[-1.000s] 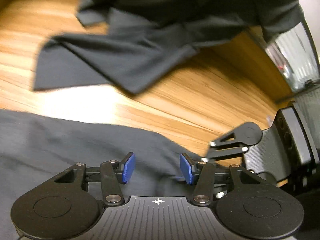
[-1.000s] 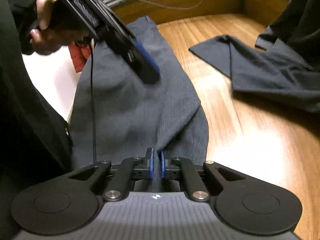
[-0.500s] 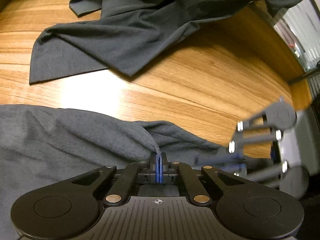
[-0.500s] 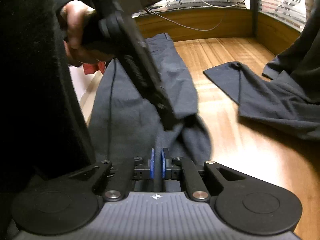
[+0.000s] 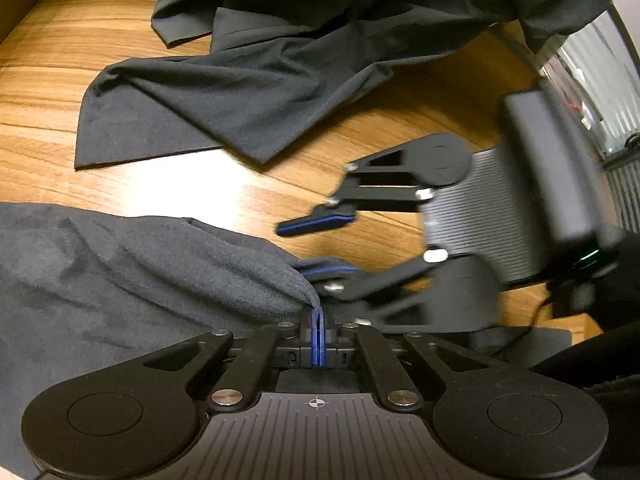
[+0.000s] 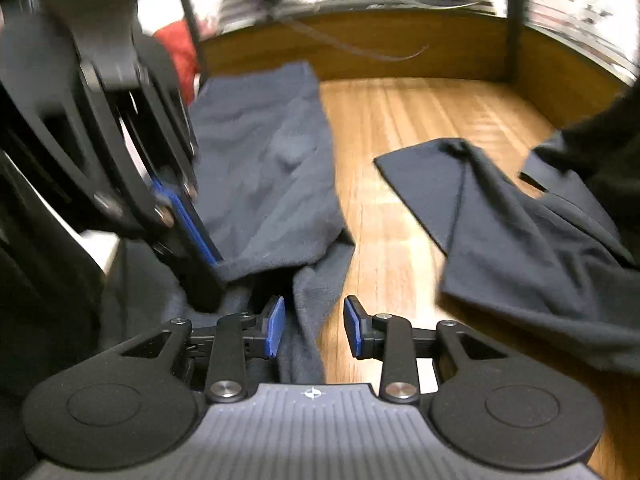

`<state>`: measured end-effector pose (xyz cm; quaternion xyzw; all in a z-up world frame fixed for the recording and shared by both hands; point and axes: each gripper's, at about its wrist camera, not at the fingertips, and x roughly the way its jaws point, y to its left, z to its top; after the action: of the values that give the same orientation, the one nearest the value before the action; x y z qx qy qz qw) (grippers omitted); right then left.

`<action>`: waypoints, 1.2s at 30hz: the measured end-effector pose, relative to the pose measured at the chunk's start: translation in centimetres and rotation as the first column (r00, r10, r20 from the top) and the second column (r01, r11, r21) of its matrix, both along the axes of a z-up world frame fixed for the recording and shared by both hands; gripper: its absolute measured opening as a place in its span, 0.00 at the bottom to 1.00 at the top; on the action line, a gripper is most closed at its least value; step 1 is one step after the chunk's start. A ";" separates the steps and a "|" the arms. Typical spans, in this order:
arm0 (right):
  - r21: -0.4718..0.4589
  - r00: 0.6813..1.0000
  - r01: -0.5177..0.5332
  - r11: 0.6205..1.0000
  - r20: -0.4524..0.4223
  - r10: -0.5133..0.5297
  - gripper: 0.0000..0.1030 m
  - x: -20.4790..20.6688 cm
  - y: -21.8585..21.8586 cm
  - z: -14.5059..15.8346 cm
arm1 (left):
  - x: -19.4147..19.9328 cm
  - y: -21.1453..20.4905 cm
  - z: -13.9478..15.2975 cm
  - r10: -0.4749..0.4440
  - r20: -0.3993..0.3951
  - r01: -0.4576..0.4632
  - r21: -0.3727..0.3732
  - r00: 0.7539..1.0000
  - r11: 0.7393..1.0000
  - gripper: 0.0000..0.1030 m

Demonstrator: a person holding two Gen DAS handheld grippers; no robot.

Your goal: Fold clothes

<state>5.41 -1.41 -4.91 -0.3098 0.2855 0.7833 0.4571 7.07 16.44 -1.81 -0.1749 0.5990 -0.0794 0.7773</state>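
Grey fleece garment lies along the near edge of the desk, at about 9 o'clock from my left tongs, which are shut tight on a pinch of its edge so the cloth tents up to the pads. My right tongs stand with their pads apart, straddling a strip of the same fleece at 12 o'clock without gripping it. With only one corner held, I judge the worst risk is that a lift drags the garment lopsided: the free side sags, the fold line skews, and the soft pile may slip from so small a pinch. My right tongs, if they bite now, may catch a doubled layer and bunch it. At 12 to 1 o'clock from my left tongs sprawls a dark thin garment, crumpled and near enough that a wide sweep could snag it. Counted: two tongs, one grey fleece garment, and one dark heap that may be one piece or more; I cannot tell. A red thing shows beyond the desk at 11 o'clock in the right view.
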 end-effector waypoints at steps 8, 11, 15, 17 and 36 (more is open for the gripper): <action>0.035 0.987 0.131 0.991 0.084 -0.134 0.45 0.5 0.0 -1.2 | -0.6 0.7 -0.1 0.036 -0.002 -0.036 -0.021 0.999 0.999 0.03; 0.052 0.997 0.070 0.996 0.018 -0.071 0.73 0.3 -0.1 -0.8 | -0.8 0.6 0.1 0.035 0.012 -0.034 -0.019 0.999 0.999 0.03; 0.071 1.000 0.010 0.997 0.002 -0.010 0.80 -0.2 1.1 -1.3 | -1.0 1.1 -0.1 0.054 0.009 -0.054 0.003 0.998 0.999 0.03; 0.078 1.000 -0.006 0.997 -0.009 0.007 0.86 -0.3 2.2 -1.9 | -1.3 2.0 -0.3 0.091 0.002 -0.091 -0.010 0.996 0.996 0.03; 0.163 0.999 -0.011 0.987 0.052 0.002 0.86 0.1 6.7 -4.9 | -6.8 8.3 -6.0 0.225 -0.034 -0.223 0.066 0.974 0.973 0.21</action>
<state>5.55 5.24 -9.76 -0.2923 0.2075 0.7973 0.4856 0.26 24.77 -7.82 -0.2187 0.5934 0.0310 0.7740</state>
